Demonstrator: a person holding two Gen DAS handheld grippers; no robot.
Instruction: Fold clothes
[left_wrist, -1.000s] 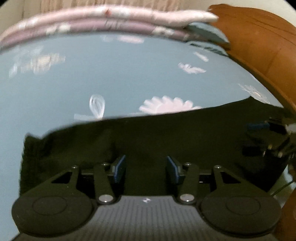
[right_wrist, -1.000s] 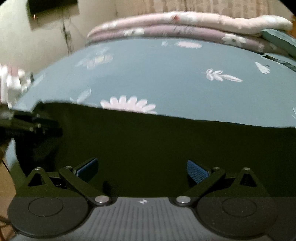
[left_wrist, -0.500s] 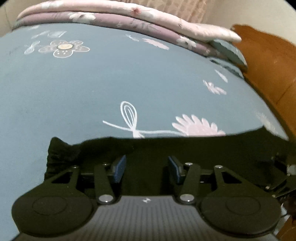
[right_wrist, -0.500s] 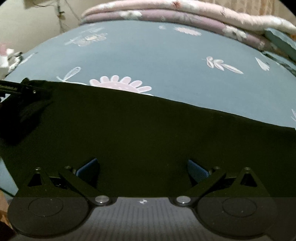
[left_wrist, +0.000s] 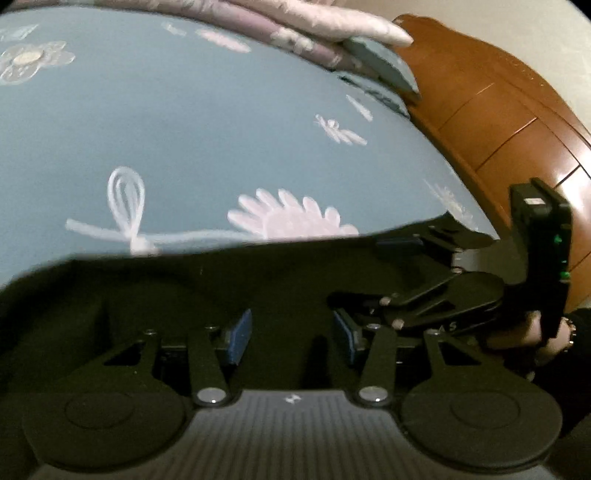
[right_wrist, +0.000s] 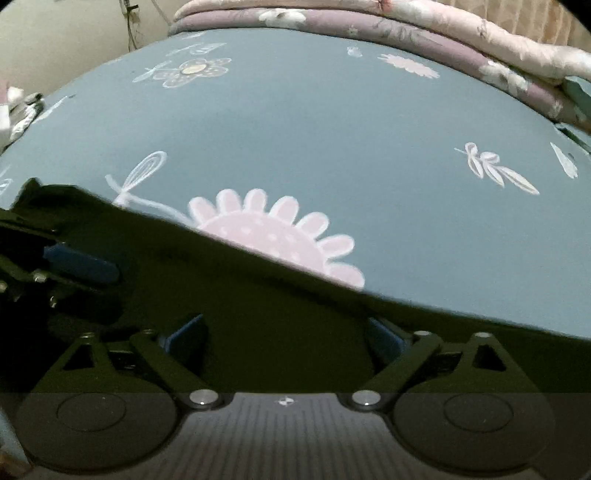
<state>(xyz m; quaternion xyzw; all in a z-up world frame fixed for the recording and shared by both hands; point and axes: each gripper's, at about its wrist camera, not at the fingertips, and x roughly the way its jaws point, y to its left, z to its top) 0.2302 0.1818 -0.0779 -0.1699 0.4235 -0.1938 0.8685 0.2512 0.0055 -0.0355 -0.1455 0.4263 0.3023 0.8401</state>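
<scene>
With the black garment (right_wrist: 258, 332) flat on the blue bedsheet (right_wrist: 314, 129) and both jaws open over it, bring left gripper (left_wrist: 291, 334) and right gripper (right_wrist: 284, 332) down level onto one edge.

Left claw (left_wrist: 291, 334): blue pads parted, angled downward. Right claw (right_wrist: 286, 334): pads set wider apart, angled downward, close beside the left. A hand (left_wrist: 543, 338) grips the right claw's handle.
</scene>
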